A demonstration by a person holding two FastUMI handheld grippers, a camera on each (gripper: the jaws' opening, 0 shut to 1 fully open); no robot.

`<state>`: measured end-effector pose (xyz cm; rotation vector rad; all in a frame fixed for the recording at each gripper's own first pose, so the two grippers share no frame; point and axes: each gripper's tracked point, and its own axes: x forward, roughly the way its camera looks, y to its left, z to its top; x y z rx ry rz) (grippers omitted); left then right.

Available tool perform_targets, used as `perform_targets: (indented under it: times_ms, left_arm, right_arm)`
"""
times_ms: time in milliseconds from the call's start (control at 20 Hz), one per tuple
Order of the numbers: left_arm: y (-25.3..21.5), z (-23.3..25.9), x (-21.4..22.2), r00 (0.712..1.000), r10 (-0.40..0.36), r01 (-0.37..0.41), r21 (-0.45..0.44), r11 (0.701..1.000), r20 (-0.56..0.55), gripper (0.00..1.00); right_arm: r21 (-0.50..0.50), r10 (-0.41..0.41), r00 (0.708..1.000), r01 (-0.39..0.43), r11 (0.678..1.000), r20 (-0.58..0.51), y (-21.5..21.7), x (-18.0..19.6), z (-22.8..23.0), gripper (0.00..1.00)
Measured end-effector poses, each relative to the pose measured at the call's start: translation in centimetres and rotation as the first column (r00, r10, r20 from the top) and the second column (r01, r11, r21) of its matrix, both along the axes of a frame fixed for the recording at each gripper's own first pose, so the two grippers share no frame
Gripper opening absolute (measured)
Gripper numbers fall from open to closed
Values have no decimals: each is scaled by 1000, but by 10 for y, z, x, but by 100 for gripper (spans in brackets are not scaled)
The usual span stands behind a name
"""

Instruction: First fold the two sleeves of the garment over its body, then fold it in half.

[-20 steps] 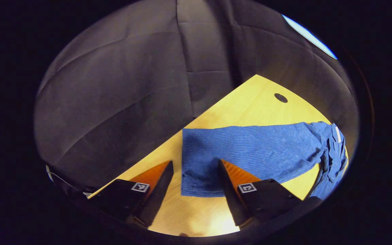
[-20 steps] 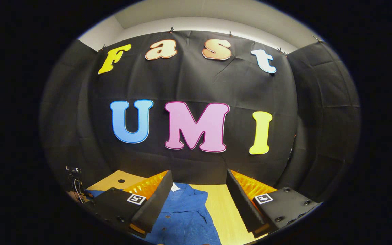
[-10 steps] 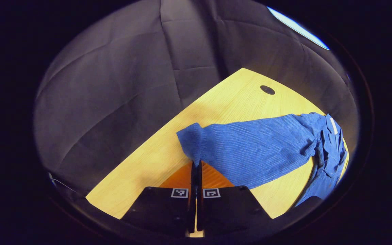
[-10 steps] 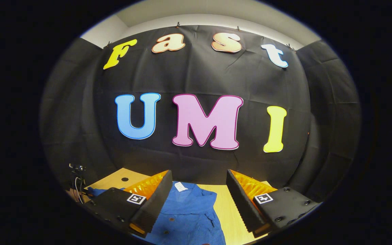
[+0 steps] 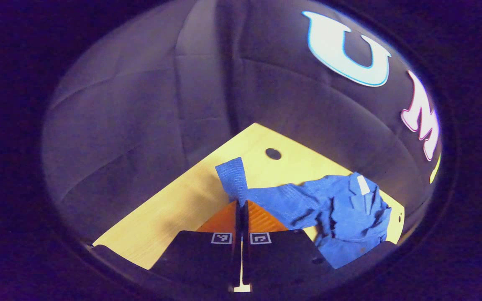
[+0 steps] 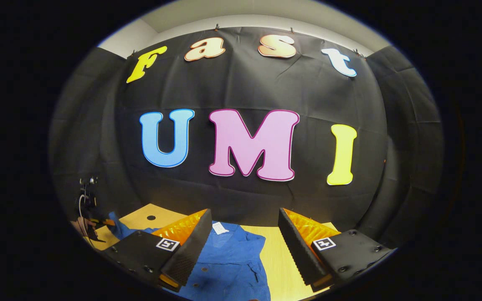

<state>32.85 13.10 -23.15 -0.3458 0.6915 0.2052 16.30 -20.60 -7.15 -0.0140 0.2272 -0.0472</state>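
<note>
While pinched between left gripper (image 5: 241, 205) fingers — sleeve (image 5: 233, 177) cuff, upright above table (image 5: 174, 209).

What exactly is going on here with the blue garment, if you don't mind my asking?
A person is folding a blue shirt on a wooden table with two hand-held grippers. The left hand-held gripper is shut on the cuff of one sleeve, lifted off the table toward the shirt's body. The right hand-held gripper hangs open above the collar area, holding nothing. No fold is finished yet.
</note>
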Motion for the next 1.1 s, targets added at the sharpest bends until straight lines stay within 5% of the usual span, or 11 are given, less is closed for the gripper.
perform_targets:
  times_ms: [150,300,400,550,750,900,1050,1100]
  left_arm:
    - [-91,52,32,981,-158,163,-41,986,110,0]
    - [-211,67,75,927,-315,322,1,947,202,0]
    - [-287,60,84,880,-436,436,45,899,187,0]
    - [-385,27,71,810,-578,583,-39,811,96,0]
    - [-429,-5,66,774,-632,633,-60,772,43,1]
    - [-442,2,46,755,-651,655,-66,753,74,30]
    - [-423,13,41,760,-641,646,-20,763,106,77]
    - [-410,20,36,764,-635,639,-1,769,116,77]
  right_arm:
    - [-7,-12,999,12,1000,-32,-23,1,-14,99]
    - [20,-41,997,42,999,-63,-47,-4,-26,100]
    - [31,-72,993,75,997,-91,-66,-13,-36,99]
    - [58,-118,985,126,990,-128,-86,-30,-47,100]
    - [17,-125,980,129,992,-154,-85,-51,-60,99]
    - [23,-136,975,142,990,-175,-79,-66,-70,99]
    - [13,-162,962,169,986,-219,-73,-83,-96,99]
    - [10,-168,957,175,985,-235,-69,-88,-105,99]
